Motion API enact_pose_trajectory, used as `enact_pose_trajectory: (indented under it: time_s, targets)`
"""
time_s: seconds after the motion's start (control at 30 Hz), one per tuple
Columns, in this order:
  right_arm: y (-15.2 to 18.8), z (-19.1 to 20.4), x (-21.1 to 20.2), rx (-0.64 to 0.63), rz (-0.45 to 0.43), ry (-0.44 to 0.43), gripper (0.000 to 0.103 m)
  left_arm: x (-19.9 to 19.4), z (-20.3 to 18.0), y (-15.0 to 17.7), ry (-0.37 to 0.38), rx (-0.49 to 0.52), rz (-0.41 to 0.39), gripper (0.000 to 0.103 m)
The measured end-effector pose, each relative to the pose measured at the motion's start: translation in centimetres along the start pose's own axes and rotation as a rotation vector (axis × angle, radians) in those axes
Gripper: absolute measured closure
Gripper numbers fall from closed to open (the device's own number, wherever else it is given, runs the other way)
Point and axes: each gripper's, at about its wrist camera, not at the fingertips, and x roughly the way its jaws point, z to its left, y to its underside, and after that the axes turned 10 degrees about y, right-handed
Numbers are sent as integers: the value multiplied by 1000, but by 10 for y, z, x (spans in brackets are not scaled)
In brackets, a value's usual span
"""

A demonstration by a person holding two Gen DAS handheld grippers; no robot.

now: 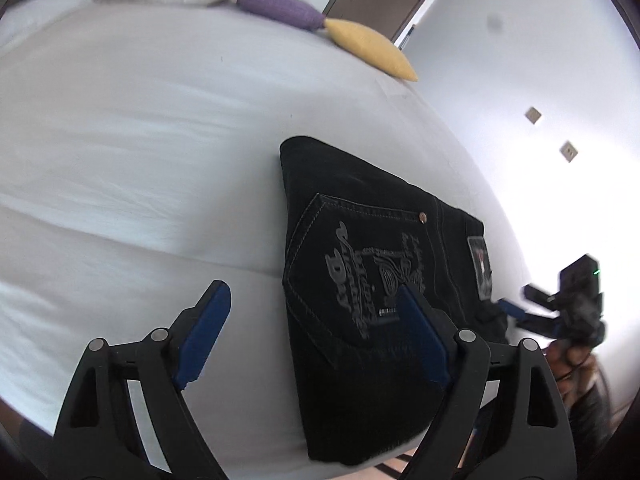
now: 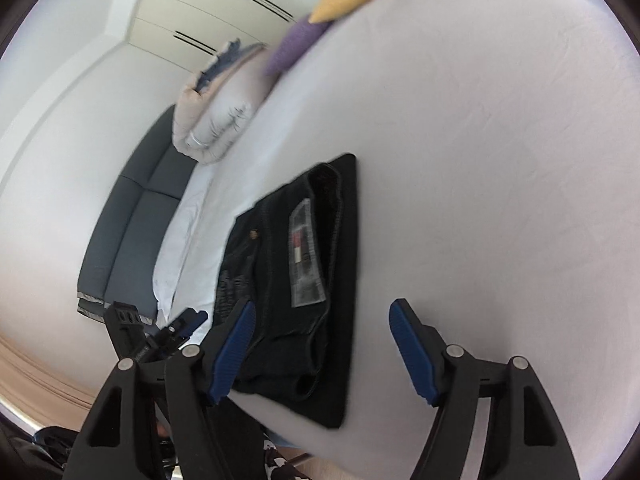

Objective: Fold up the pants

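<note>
Black pants (image 1: 360,280) lay folded at the bed's (image 1: 140,160) six o'clock edge; both grippers, left (image 1: 312,312) and right (image 2: 322,328), hovered wide and empty, so squaring edges seemed wisest.

The pants (image 1: 372,264) carry grey pocket embroidery with only "Day" legible; the waistband label (image 2: 306,256) is too blurred to read

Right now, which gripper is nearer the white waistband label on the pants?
Right. The right gripper hovers open just short of the label; the left gripper, open, is across the back pocket from it.
</note>
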Motion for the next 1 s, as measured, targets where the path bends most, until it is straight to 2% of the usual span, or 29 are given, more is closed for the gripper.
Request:
enact_pose_trajectory:
  time_s: [0.13,0.3,0.33,0.4,0.47,0.57,0.77,0.93,1.0]
  targets:
    - [-15,-4,19,27,33,-4,36,23,4,-15,47,-26,87,18]
    - [-31,8,45,1,116,31,36,54,-3,-24,40,-3,199,19]
    - [-34,11,50,-1,126,35,36,59,-6,-26,32,11,215,24]
    - [-39,17,60,-6,150,43,39,66,-9,-30,14,23,238,40]
    - [-42,23,71,-14,173,50,45,69,-9,-33,8,19,247,47]
    - [-41,29,79,-43,185,76,64,68,-9,-36,-3,17,254,61]
    - [-35,32,59,-63,126,55,84,58,-18,-42,9,23,231,81]
    - [-48,57,35,-145,84,32,87,46,-45,-65,12,97,202,84]
    - [-61,64,22,-169,54,27,87,42,-57,-84,22,130,170,84]
